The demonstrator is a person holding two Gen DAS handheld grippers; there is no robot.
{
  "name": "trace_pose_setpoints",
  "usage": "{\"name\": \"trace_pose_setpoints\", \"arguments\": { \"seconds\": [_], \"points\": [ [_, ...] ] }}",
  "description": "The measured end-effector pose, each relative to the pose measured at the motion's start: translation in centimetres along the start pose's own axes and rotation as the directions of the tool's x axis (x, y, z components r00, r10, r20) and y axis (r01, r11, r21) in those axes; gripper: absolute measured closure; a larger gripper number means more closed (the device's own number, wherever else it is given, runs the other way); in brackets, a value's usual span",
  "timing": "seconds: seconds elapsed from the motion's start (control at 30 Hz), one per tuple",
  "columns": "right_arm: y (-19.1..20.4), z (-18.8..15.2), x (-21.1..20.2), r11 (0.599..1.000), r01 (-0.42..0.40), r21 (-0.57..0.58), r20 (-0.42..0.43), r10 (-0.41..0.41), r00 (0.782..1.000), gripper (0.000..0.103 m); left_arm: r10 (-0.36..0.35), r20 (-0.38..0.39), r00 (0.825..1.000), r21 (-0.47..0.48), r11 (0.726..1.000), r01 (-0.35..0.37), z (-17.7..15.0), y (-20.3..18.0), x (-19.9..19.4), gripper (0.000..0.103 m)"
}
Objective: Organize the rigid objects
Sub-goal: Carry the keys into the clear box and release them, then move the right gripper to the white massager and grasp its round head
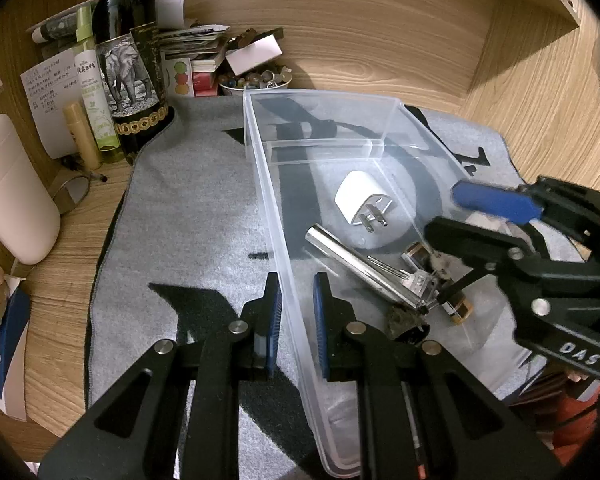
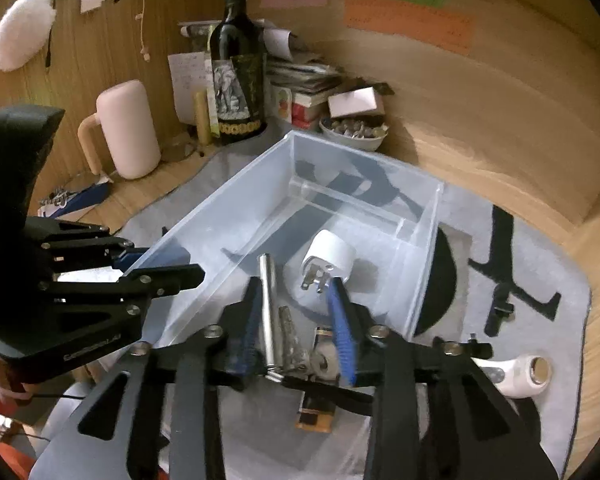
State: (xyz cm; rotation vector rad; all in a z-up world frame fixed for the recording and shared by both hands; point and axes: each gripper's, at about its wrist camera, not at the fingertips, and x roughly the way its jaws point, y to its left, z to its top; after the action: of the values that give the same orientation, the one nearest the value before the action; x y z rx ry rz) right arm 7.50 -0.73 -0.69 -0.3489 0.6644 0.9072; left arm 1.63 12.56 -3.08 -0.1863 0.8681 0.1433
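A clear plastic bin with a divider sits on a grey mat. My left gripper is shut on its near-left wall. Inside the bin lie a white plug adapter, a silver metal tube, a small key-like metal piece and a brown and black block. My right gripper reaches into the bin over these things. Its jaws stand open, with the tube and the metal piece lying loose between them.
A white-handled tool and a small black part lie on the mat to the right of the bin. Behind it stand a wine bottle, a pink jug, a bowl of small items and stacked papers.
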Motion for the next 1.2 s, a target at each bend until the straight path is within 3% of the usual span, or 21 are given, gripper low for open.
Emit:
{"name": "trace_pose_setpoints", "arguments": {
  "seconds": [0.17,0.23,0.6,0.83,1.2],
  "points": [
    [-0.9,0.3,-1.2,1.0,0.027,0.016,0.03,-0.028,0.999,0.058,0.0,0.0,1.0,0.0,1.0,0.0,0.0,0.0,0.0,0.089],
    [-1.5,0.3,-1.8,0.999,0.041,0.034,0.046,-0.042,0.998,0.049,-0.001,0.001,1.0,0.0,1.0,0.001,0.0,0.0,0.0,0.089],
    [-6.9,-0.6,-5.1,0.972,0.186,0.142,0.075,-0.198,0.977,0.048,-0.007,-0.001,1.0,-0.018,1.0,0.007,-0.2,0.2,0.1,0.089],
    [-11.1,-2.5,-5.3,0.934,0.28,0.221,0.013,-0.29,0.957,0.048,-0.008,-0.002,1.0,-0.02,1.0,0.008,-0.1,0.3,0.0,0.09],
    [-16.3,-5.8,-2.2,0.892,0.334,0.304,-0.15,-0.301,0.942,0.048,-0.006,-0.002,1.0,-0.018,1.0,0.006,-0.1,0.4,0.0,0.09]
  ]
}}
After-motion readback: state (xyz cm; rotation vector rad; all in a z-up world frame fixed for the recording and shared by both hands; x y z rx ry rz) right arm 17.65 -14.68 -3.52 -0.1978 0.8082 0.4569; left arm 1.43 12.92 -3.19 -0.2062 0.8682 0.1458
